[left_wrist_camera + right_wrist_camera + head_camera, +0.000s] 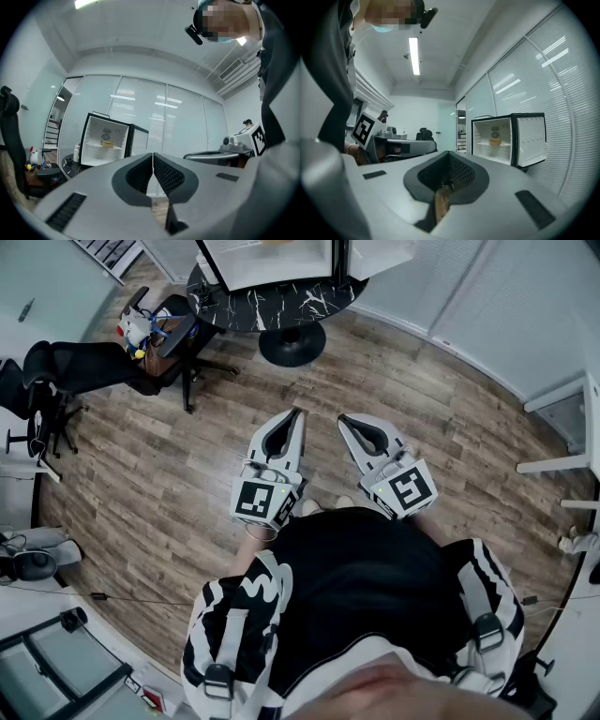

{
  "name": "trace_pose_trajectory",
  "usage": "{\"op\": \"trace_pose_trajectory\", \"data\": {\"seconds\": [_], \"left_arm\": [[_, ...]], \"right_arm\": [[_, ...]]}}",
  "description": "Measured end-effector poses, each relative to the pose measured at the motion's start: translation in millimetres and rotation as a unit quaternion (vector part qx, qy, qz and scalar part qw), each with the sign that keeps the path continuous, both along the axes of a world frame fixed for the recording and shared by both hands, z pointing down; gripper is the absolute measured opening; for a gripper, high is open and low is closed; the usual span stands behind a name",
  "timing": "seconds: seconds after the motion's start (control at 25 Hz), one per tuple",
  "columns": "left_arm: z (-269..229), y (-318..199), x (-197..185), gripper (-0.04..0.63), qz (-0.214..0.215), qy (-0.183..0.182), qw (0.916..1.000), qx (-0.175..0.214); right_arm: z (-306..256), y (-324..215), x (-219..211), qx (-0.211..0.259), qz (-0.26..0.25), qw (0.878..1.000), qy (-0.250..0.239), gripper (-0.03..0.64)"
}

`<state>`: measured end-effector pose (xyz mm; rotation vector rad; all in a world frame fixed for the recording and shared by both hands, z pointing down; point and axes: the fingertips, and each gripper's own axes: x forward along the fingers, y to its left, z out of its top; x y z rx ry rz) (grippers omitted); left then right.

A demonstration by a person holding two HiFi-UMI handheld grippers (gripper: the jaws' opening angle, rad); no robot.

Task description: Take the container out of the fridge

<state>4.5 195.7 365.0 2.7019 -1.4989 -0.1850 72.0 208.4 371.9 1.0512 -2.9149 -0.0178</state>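
Low in the middle of the head view, the left gripper [298, 412] and the right gripper [341, 418] are held side by side over a floor [422, 418] of brown wood-grain planks, each a smooth grey wedge with a marker cube at its back. At the top edge a round table [309, 301], black with white marble veining on 1 disc foot, carries the boxy white fridge [272, 263], and a black office chair [94, 362] sits at the upper left. Left gripper view: its 2 dark, ribbed pads are pressed flat together with nothing between them. Left of centre, the fridge stands open, black outside and smooth white inside, and a small yellow container [108, 145] rests on its upper shelf, well apart from both grippers. Pale slatted blinds [178, 122] fill the wall behind. Right gripper view: the jaws likewise meet tip to tip, empty, with only floor showing beneath them. At the right of the frame, the fridge's door [532, 138] is swung out rightward, its white liner dimpled, and the yellow container sits on the shelf inside.
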Motion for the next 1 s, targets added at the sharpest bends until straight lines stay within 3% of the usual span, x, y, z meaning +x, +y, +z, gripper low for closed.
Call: {"op": "trace_pose_trajectory", "data": {"seconds": [1.0], "left_arm": [[5.4, 13.6, -18.9, 0.014, 0.004, -0.003, 1.0, 0.0]], "right_arm": [[-3.9, 8.5, -13.0, 0.006, 0.024, 1.0, -0.015, 0.011]]}}
